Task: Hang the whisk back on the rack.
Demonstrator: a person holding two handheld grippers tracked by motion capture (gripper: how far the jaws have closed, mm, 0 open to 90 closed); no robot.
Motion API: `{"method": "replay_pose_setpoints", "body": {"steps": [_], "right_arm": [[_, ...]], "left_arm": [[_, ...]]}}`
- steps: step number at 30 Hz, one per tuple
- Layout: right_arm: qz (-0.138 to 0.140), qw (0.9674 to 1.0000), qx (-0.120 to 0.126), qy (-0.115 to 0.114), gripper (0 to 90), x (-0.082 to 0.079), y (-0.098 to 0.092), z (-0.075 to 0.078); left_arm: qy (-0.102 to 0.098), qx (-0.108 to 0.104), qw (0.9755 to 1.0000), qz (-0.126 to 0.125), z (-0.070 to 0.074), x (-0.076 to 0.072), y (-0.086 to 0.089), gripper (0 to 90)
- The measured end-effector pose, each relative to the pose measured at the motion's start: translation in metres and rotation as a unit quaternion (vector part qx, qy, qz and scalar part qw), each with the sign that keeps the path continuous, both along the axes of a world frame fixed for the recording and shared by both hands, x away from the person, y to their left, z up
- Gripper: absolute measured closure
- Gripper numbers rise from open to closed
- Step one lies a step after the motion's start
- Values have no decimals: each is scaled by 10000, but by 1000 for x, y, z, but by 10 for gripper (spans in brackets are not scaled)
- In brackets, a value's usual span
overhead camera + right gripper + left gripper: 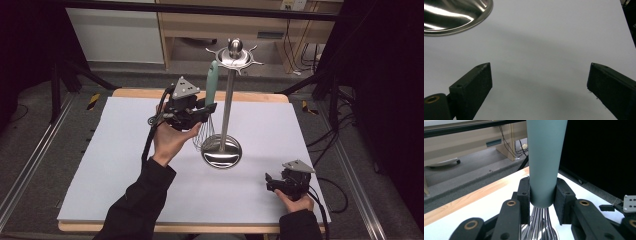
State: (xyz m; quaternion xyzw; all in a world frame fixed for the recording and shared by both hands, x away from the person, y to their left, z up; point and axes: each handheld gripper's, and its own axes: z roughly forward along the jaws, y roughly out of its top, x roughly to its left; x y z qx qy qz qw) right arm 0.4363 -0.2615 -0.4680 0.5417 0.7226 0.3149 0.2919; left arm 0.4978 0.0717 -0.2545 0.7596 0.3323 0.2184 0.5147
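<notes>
Left gripper view shows my left tool (543,202) pinching the whisk (545,162), upright, teal handle above silver wires.

High view looks down; gripper views sit close, probably sharing the stand's base (221,152).

Whisk (546,157) handle is showing smooth matt teal plastic; its wires are gleaming as thin bright metal. Stand (222,150) is shining, polished mirror-like steel. Surface (125,165) is looking matt white, with a pale wood edge. Gripper (543,203) pads are appearing rough, matt black.
</notes>
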Motion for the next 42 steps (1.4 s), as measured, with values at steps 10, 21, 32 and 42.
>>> {"method": "replay_pose_setpoints", "body": {"steps": [10, 21, 32, 42], "right_arm": [[1, 10000, -33, 35, 64, 1, 1, -1], [-6, 10000, -19, 57, 65, 1, 1, -2], [-2, 10000, -9, 55, 64, 1, 1, -2], [4, 10000, -22, 56, 65, 1, 0, -2]], "left_arm": [[-194, -87, 9998, 8, -6, 8, -6, 686], [-366, -65, 9993, 76, -9, 12, -8, 684], [-341, -69, 9994, 80, -10, 14, -7, 673], [-235, -122, 9996, 46, -19, 13, -1, 556]]}}
